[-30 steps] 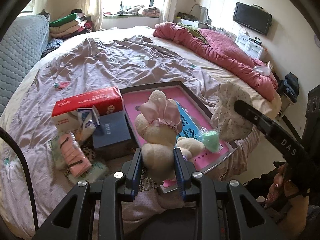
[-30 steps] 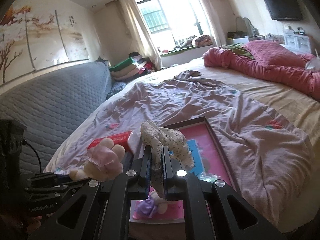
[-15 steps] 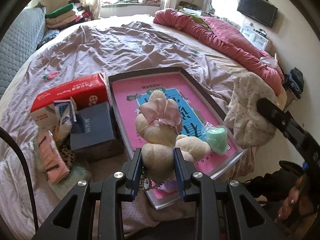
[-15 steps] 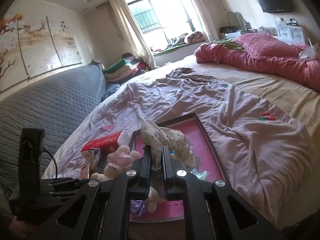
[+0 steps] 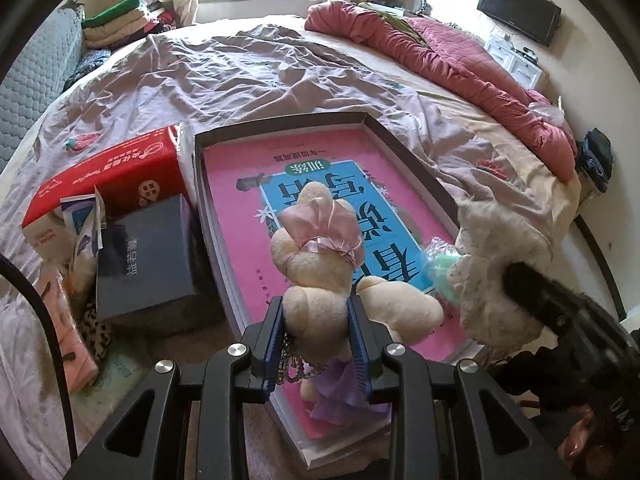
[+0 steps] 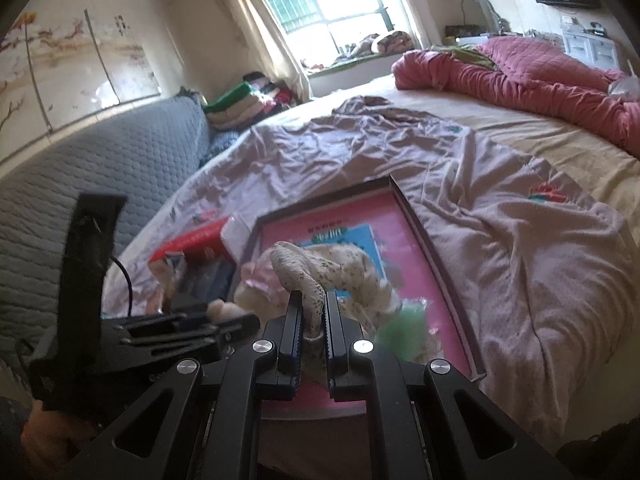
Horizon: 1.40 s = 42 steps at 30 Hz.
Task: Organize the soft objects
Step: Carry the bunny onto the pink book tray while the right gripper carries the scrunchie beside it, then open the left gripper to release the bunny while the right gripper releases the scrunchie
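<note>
A cream plush toy [image 5: 316, 248] with a pink bow hangs low over a dark-rimmed tray [image 5: 280, 130] that holds a pink and blue book. My left gripper [image 5: 316, 308] is shut on the toy's body. To its right a cream floral cloth [image 5: 496, 264] hangs over the tray's right edge. In the right wrist view my right gripper [image 6: 313, 312] is shut on that floral cloth [image 6: 336, 268]. A green item in clear wrap [image 5: 440, 274] lies on the book between toy and cloth.
A red tissue box [image 5: 112, 176], a dark blue box [image 5: 148, 256] and a pink packet [image 5: 68, 332] lie left of the tray on the crumpled mauve sheet [image 5: 248, 68]. A red quilt [image 5: 440, 52] is bunched far right. Folded clothes [image 5: 120, 24] are stacked at the back.
Both grippers have come down and forward toward the tray, which now fills more of each view. The plush toy and the floral cloth stay gripped as before.
</note>
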Each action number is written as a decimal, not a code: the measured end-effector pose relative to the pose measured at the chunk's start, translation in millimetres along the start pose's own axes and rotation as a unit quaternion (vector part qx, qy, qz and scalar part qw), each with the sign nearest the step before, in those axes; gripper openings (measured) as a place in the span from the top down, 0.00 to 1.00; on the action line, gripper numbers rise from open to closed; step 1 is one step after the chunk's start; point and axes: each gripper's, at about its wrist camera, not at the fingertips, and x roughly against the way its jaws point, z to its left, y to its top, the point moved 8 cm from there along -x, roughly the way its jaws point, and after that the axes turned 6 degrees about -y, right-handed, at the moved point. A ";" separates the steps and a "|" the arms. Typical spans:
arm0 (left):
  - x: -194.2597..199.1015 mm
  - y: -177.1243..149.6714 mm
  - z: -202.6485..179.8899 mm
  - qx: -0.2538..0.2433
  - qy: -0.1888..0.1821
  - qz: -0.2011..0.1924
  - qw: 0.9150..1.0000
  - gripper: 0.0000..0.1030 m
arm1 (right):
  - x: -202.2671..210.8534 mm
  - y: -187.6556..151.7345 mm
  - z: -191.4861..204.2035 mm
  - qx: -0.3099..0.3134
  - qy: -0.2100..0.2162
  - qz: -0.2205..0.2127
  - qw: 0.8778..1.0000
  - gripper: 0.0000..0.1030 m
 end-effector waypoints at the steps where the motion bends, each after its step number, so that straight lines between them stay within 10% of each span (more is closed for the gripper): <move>1: -1.0 0.2 1.1 0.000 -0.002 0.000 1.000 0.70 | -4.1 -2.5 0.2 0.002 -0.002 0.005 1.000 0.91; 42: -19.6 -0.4 22.1 0.054 -0.096 0.022 0.994 0.67 | -35.0 -14.5 20.5 0.030 -0.014 0.036 0.999 0.66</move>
